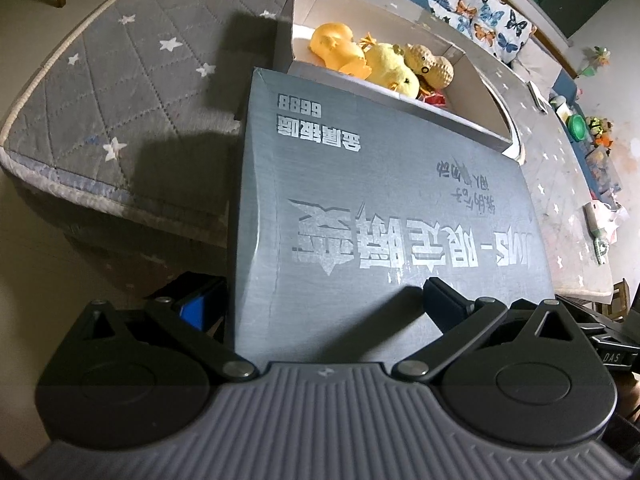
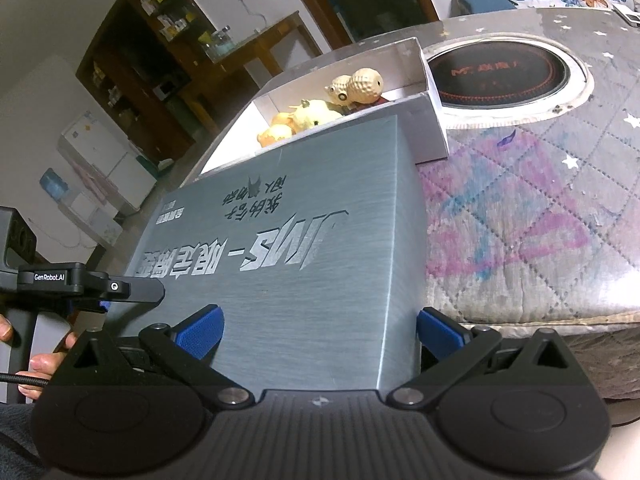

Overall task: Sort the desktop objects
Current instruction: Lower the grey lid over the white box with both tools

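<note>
A grey box lid (image 1: 380, 200) with silver lettering fills the middle of both views, and both grippers hold it by its near end. My left gripper (image 1: 320, 306) has one finger outside the lid's left side and the other on its top face. My right gripper (image 2: 318, 332) mirrors this at the lid's (image 2: 300, 240) right side. Just beyond the lid's far edge lies the open cardboard box (image 1: 400, 12). Inside are an orange toy (image 1: 340, 48), a yellow plush (image 1: 390, 66) and a peanut plush (image 1: 430, 64). The lid hides the box's near part.
The box sits on a table under a grey star-patterned quilted cover (image 1: 120, 80). A round inset hob (image 2: 500, 72) lies right of the box (image 2: 436, 128). A green bowl (image 1: 576, 124) and small clutter line the table's right edge. A hand (image 2: 44, 360) shows at lower left.
</note>
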